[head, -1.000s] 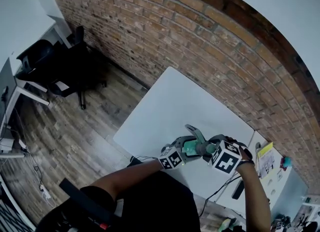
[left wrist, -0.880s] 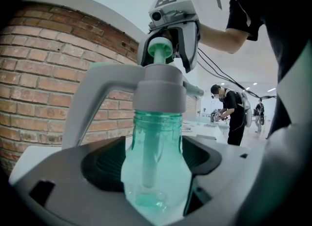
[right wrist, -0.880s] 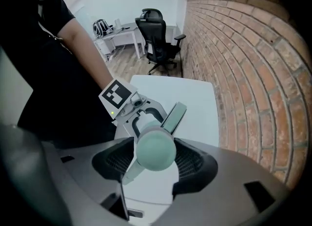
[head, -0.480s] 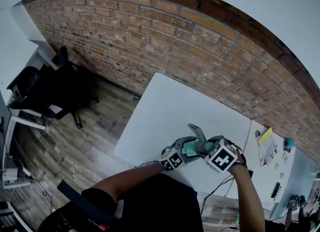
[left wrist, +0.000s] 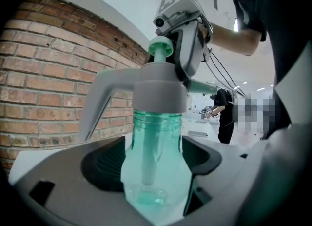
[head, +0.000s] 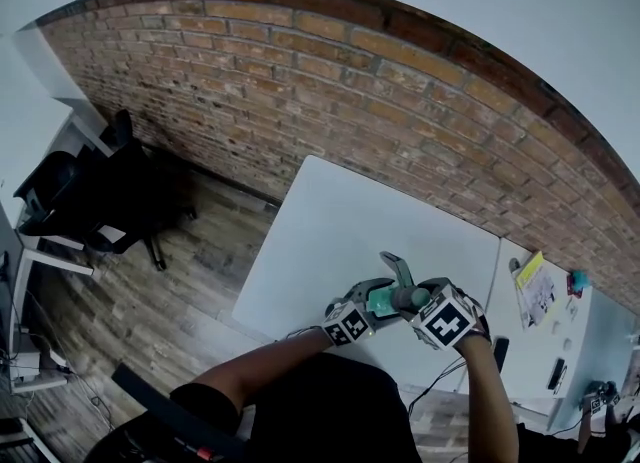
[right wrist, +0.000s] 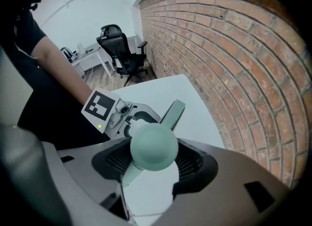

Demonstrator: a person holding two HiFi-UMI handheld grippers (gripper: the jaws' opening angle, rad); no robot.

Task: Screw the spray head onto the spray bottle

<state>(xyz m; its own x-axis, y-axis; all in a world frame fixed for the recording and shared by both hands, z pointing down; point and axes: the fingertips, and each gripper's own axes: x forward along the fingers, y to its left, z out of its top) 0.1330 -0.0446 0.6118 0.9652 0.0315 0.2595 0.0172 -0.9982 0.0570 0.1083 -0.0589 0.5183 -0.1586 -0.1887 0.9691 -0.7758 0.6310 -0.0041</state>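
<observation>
Left gripper view shows our left gripper (left wrist: 156, 171) clamped on the green spray bottle (left wrist: 156, 147) at the frame's lower centre, held over the white table (head: 340, 221). Our right gripper (right wrist: 153, 159) closes on the grey spray head (left wrist: 158, 91) from above. We should hold the bottle fixed, set the head square on the neck, and twist in short turns. The bottle's long axis runs up the frame, neck uppermost. The trigger slants toward lower left.

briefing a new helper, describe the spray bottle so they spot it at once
Find the brick wall, then the white table by it. Over the table's near edge the left claw grips the spray bottle: the only see-through green thing there, topped by a grey spray head.
</observation>
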